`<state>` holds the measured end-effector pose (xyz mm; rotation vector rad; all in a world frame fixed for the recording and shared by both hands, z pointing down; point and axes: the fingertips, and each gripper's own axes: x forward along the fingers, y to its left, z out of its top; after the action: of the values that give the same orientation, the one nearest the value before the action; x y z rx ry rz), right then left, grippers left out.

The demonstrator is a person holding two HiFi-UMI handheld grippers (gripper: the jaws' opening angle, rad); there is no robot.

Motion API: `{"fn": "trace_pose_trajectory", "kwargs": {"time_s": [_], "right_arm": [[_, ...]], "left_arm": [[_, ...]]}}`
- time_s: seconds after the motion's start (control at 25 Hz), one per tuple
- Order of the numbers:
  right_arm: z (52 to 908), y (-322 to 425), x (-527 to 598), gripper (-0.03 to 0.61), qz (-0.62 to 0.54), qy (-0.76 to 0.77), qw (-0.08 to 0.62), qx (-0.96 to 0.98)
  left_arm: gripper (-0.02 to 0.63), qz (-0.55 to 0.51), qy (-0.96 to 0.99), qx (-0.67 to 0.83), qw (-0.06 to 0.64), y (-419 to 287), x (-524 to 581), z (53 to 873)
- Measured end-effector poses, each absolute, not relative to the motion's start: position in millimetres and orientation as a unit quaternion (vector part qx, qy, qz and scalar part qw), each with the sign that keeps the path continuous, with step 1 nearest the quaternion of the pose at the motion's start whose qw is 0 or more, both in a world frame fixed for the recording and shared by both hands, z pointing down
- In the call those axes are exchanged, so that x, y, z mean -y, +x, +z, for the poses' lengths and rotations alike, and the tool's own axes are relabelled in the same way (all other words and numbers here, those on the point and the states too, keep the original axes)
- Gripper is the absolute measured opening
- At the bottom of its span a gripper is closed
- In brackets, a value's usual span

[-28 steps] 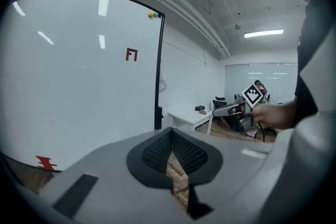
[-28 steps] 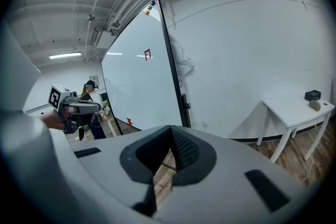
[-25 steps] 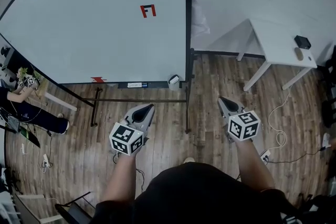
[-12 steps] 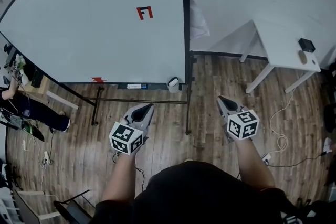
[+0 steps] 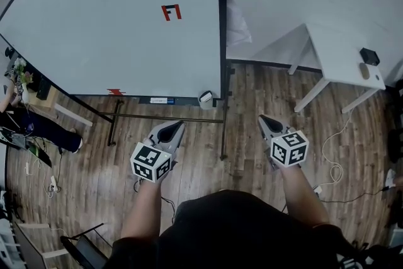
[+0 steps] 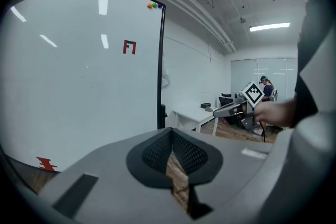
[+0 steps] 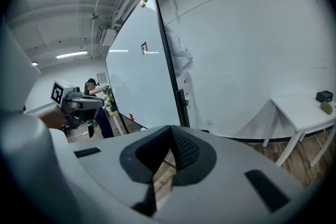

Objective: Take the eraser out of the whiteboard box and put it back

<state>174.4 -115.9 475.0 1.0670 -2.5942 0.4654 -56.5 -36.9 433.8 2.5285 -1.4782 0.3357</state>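
The whiteboard box (image 5: 206, 98) hangs at the whiteboard's (image 5: 113, 28) bottom right corner. I judge the eraser is still inside, though it is too small to confirm. Little has changed: my left tongs (image 5: 171, 129) and right tongs (image 5: 267, 121) stay clenched and empty. The box is at twelve o'clock between them, well apart, so the reach has barely begun.

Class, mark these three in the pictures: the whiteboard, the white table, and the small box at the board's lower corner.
Whiteboard (image 5: 113, 34), head view, its bare white face.
Table (image 5: 339, 52), head view, its top.
Box (image 5: 206, 97), head view, its front.
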Motion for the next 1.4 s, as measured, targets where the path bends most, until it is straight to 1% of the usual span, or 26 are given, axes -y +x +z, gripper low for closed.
{"fn": "trace_pose_trajectory", "kwargs": {"time_s": [0.88, 1.4], "right_arm": [[473, 186, 103, -0.009, 0.166, 0.387, 0.143, 0.896], [481, 168, 130, -0.009, 0.170, 0.401, 0.155, 0.887]], "left_arm": [[0.011, 0.104, 0.862, 0.489, 0.089, -50, 39, 426], [0.011, 0.098, 0.871, 0.471, 0.096, -74, 72, 442]]}}
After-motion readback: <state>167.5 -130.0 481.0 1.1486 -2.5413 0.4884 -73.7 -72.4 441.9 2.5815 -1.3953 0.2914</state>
